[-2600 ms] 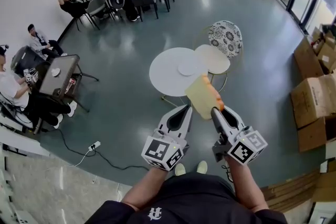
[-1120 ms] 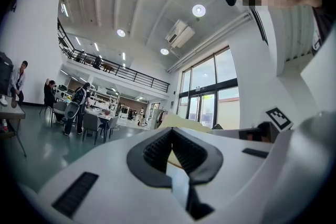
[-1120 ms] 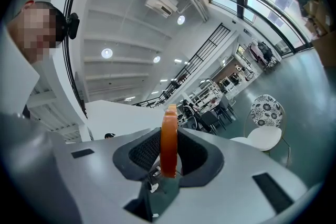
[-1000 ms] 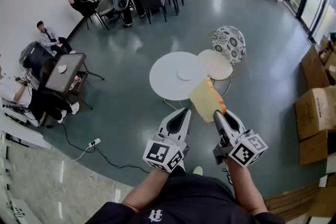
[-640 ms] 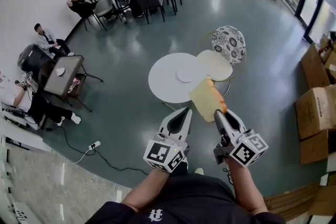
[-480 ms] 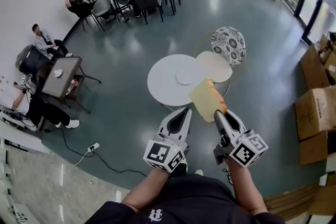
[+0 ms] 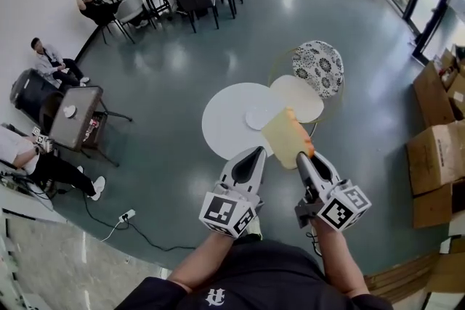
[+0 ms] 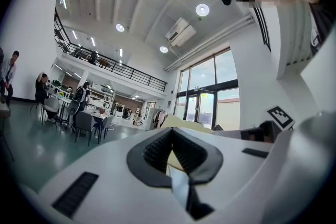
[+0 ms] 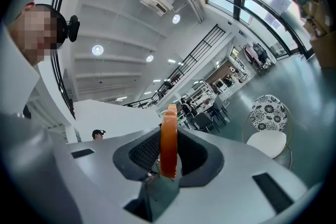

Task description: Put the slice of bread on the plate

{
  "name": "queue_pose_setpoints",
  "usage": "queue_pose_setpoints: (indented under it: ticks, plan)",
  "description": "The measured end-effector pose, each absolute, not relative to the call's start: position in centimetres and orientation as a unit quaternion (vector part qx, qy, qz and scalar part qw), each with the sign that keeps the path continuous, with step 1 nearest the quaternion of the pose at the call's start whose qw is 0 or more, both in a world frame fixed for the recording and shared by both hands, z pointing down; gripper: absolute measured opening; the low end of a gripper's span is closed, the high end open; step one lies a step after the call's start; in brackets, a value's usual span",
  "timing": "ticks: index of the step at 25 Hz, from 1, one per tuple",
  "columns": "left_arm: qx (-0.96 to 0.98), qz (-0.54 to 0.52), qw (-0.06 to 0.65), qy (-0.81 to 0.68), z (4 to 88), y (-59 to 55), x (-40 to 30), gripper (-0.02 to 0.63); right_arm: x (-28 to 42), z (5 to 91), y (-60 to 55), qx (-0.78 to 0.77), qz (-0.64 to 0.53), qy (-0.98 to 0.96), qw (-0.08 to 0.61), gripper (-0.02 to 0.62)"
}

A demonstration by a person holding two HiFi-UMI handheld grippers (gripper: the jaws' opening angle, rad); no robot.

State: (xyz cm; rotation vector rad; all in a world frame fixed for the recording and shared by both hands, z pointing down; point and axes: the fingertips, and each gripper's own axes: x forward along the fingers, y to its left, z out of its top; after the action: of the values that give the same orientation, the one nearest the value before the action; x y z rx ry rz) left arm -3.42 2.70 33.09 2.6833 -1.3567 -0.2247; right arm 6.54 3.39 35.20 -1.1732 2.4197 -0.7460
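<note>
Short of the round white table (image 7: 225,123), the person has stepped closer than a moment ago. The table and its small white plate (image 7: 256,118) now lie just ahead of the gripper tips, so the carry looks nearly done and only the laying-down remains. The right gripper (image 7: 299,153) pinches the slice of bread (image 7: 283,136) by its edge, held in the air and not yet on the plate. The left gripper (image 7: 253,155) rides alongside, jaws pressed together on nothing. Bread: flat squarish slab, pale cream face, smooth orange crust rim. Plate: shallow disc. Table: plain round top beside a smaller cream table (image 7: 301,96). Floor (image 7: 160,127): polished grey-green.
</note>
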Motion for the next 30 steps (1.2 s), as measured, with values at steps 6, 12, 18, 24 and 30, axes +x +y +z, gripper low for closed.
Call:
queue_pose_setpoints:
  ticks: [6, 12, 18, 24, 30]
  plan:
    - [0.895, -0.071, 0.059, -0.436, 33.3, -2.5, -5.7, 0.006, 4.1, 35.6, -1.4, -0.428, -0.262, 0.847, 0.175, 0.095]
    - [0.899, -0.071, 0.059, -0.428, 32.9, -7.0, -7.2, 0.006, 2.4, 35.3, -5.7, -0.438, -0.265, 0.842, 0.169, 0.095]
    - [0.894, -0.072, 0.067, -0.437, 35.2, -9.2, -7.3, 0.006, 2.8, 37.3, -7.7, -0.439, -0.271, 0.841, 0.164, 0.095]
    - [0.885, -0.068, 0.072, -0.456, 36.5, -13.2, -7.5, 0.006, 2.9, 39.2, -12.3, -0.425, -0.29, 0.843, 0.156, 0.095]
    - [0.87, -0.068, 0.069, -0.483, 37.2, -18.9, -6.9, 0.006, 3.0, 40.8, -18.8, -0.393, -0.31, 0.855, 0.138, 0.095]
